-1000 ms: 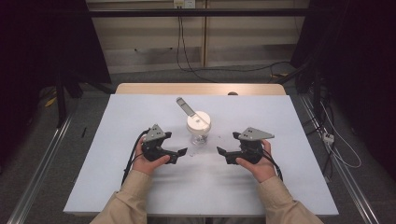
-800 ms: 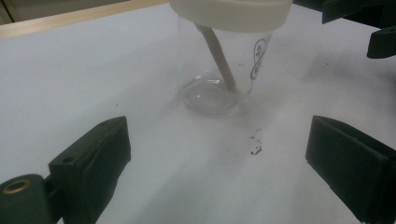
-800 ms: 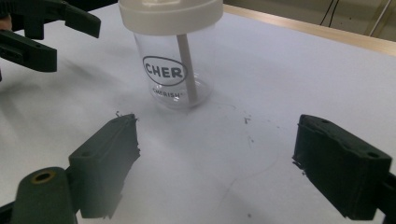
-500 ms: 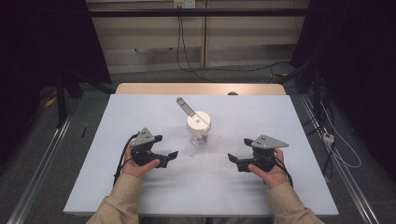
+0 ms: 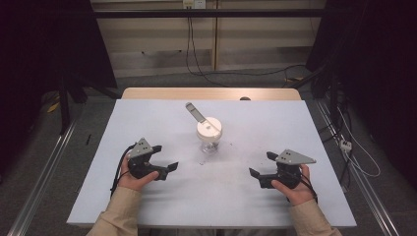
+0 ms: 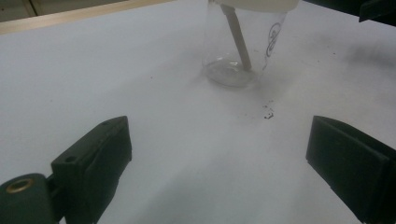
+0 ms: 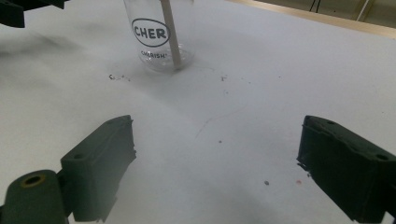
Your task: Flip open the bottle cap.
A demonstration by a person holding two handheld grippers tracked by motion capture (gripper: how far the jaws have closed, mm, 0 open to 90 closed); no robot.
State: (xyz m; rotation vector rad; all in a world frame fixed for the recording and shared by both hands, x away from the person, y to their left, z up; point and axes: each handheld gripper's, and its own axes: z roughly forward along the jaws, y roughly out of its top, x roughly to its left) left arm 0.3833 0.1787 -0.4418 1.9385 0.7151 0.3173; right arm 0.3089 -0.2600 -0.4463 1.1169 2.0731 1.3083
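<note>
Resting low over the tabletop (image 5: pixel 162 206), both grippers stand with jaws apart and nothing between them: the left gripper (image 5: pixel 164 157) sits toward the near left corner, the right gripper (image 5: pixel 259 164) toward the near right corner, each held in one hand and aimed inward. The cup (image 5: pixel 209 140), a clear vessel with a white lid (image 5: pixel 209 129), stands upright near the middle of the tabletop, somewhat toward the far edge, well apart from both grippers and roughly midway between their lines of aim. A pale stick (image 5: pixel 195 112) passes through the lid at a slant, its upper end leaning toward the far left corner; in the left gripper view its lower end (image 6: pixel 239 42) rests on the cup floor (image 6: pixel 227 74). The right gripper view shows printed lettering on the cup wall (image 7: pixel 150 31). Apart from the stick, the cup appears empty; any thin residue on its floor cannot be confirmed. Small dark specks (image 7: pixel 117 77) lie on the tabletop just beside the cup base. Judged from this layout, the step in hand is a stand-off, with no contact made. Any next move on the cup would call for one gripper to close the gap, centre its open jaws on the cup wall and steady it, leaving the other free for the lid or stick; care is needed, since a light lidded cup may tip.
</note>
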